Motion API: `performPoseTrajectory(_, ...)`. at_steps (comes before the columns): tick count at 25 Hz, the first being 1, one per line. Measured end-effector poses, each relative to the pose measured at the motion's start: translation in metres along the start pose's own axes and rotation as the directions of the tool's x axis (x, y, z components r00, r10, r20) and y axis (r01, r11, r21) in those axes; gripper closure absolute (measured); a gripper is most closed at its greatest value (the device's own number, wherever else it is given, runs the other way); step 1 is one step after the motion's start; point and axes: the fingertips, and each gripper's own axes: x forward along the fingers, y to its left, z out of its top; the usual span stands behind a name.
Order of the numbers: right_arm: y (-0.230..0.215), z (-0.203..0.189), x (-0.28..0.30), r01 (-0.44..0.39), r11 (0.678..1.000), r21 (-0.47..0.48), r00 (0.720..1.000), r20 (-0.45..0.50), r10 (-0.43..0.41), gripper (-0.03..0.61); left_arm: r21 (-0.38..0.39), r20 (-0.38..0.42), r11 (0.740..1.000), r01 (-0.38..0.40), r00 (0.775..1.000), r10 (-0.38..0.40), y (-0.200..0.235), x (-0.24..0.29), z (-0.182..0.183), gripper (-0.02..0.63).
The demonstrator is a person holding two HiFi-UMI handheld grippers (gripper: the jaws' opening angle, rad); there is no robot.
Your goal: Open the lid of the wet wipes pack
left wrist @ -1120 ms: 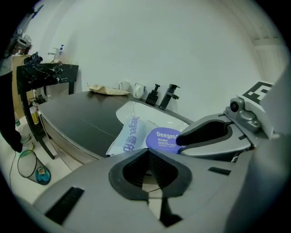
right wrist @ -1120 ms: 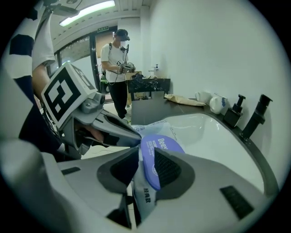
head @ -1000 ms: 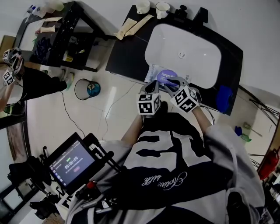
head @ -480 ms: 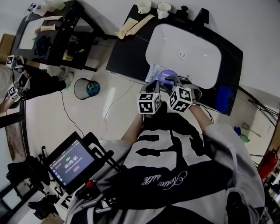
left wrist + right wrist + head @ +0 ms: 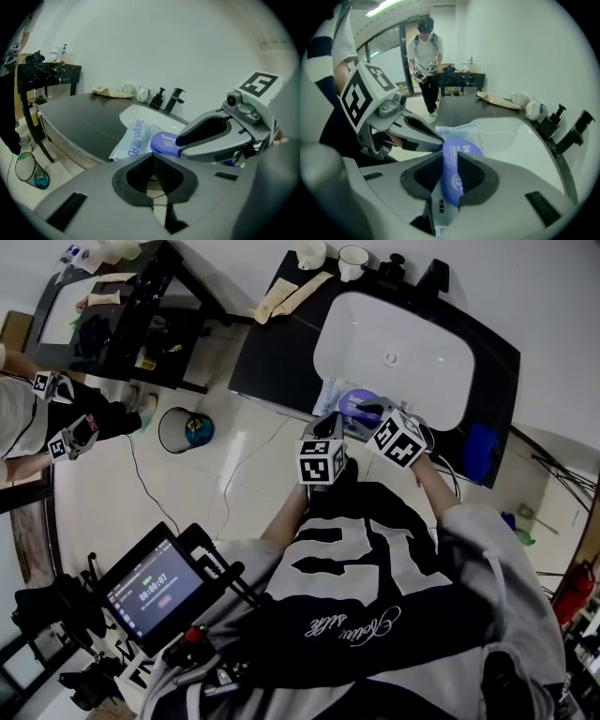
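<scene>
The stiff, light lid [image 5: 458,149] is clamped at its rim in the right claw [image 5: 450,174]; the soft, slippery wet wipes pack [image 5: 133,140] is judged to need pinning by the closed left claw [image 5: 152,176].

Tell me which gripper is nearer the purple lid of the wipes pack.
Right. The right gripper has its jaws clamped on the edge of the purple lid. The left gripper sits at the near edge of the wipes pack, just short of the lid.
</scene>
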Motion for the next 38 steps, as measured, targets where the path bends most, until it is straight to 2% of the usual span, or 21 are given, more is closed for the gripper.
performPoseTrajectory(3,-0.004,0.005,-0.005,-0.022,0.997,0.071,0.999,0.045,0.019,0.483,0.002,0.001,1.000,-0.002,1.000,0.002,0.001,0.001,0.000,0.615)
performPoseTrajectory(7,-0.007,0.013,-0.015,-0.028,0.994,0.103,0.997,0.079,0.020,0.491,0.003,0.000,1.000,-0.004,1.000,0.004,0.001,0.002,0.000,0.615)
performPoseTrajectory(11,-0.026,0.029,-0.033,0.028,0.988,0.152,0.985,0.162,-0.053,0.525,0.001,0.003,1.000,-0.003,1.000,0.003,0.002,0.003,0.000,0.615)
performPoseTrajectory(14,-0.044,0.038,-0.042,0.079,0.985,0.156,0.976,0.187,-0.108,0.537,-0.002,0.006,1.000,-0.007,1.000,0.007,0.004,0.003,0.000,0.615)
performPoseTrajectory(18,-0.069,0.044,-0.044,0.103,0.977,0.185,0.968,0.208,-0.141,0.537,-0.006,0.003,1.000,-0.006,1.000,0.006,0.004,0.004,0.001,0.615)
performPoseTrajectory(24,-0.114,0.040,-0.032,0.150,0.959,0.240,0.961,0.191,-0.199,0.537,-0.005,0.002,1.000,-0.013,1.000,0.013,0.006,0.005,0.001,0.615)
performPoseTrajectory(27,-0.132,0.032,-0.023,0.169,0.951,0.258,0.963,0.162,-0.215,0.578,-0.003,0.001,1.000,-0.013,1.000,0.013,0.006,0.005,0.001,0.615)
performPoseTrajectory(35,-0.151,0.011,0.000,0.149,0.916,0.373,0.971,0.121,-0.207,0.578,0.014,-0.003,1.000,-0.013,1.000,0.013,0.005,0.004,0.001,0.615)
performPoseTrajectory(38,-0.152,0.017,-0.005,0.152,0.900,0.408,0.962,0.149,-0.230,0.577,0.026,-0.005,1.000,-0.006,1.000,0.006,0.004,0.004,0.001,0.615)
